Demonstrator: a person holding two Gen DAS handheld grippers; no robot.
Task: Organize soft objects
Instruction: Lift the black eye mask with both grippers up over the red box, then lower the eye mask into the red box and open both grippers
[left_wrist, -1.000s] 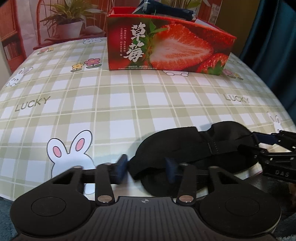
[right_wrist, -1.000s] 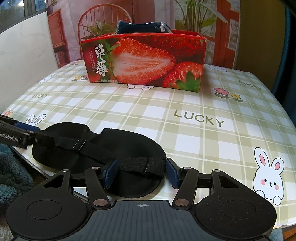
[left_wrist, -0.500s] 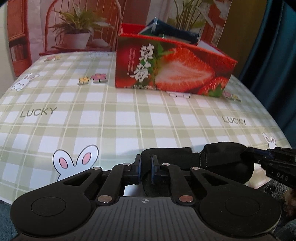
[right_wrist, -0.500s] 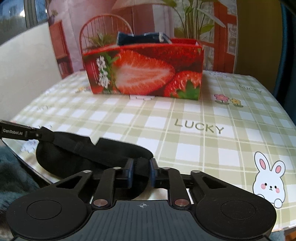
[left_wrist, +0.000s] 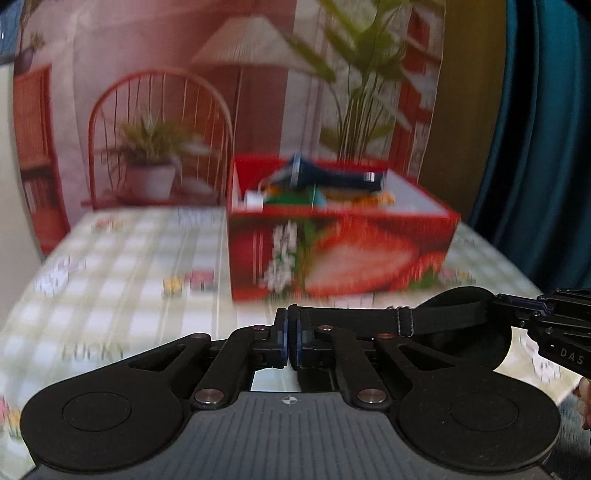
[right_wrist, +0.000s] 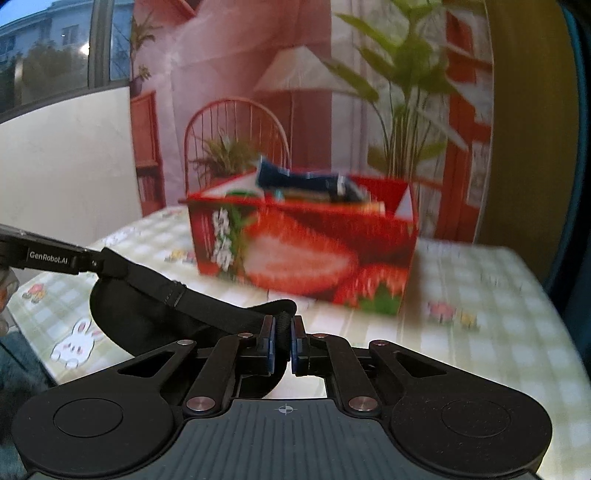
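Observation:
A black sleep mask (left_wrist: 465, 325) with an elastic strap hangs stretched between my two grippers, lifted off the checked tablecloth (left_wrist: 110, 295). My left gripper (left_wrist: 291, 341) is shut on one end of the mask; its tip (right_wrist: 88, 260) also shows at the left of the right wrist view. My right gripper (right_wrist: 282, 345) is shut on the other end of the mask (right_wrist: 147, 314), and its fingertips (left_wrist: 517, 312) reach in from the right of the left wrist view. Beyond the mask stands an open red strawberry box (left_wrist: 340, 251) (right_wrist: 303, 254) holding dark blue and other items.
The table's near edge (right_wrist: 48, 369) lies just below the mask, with a fuzzy teal surface (right_wrist: 14, 369) under it. A printed backdrop (left_wrist: 166, 129) of a chair, lamp and plants stands behind the table. A teal curtain (left_wrist: 535, 147) hangs at the right.
Both grippers went from open around the mask's ends to shut on it. Then they rose, taking the mask off the table, and both views tilted upward so the box's inside shows.

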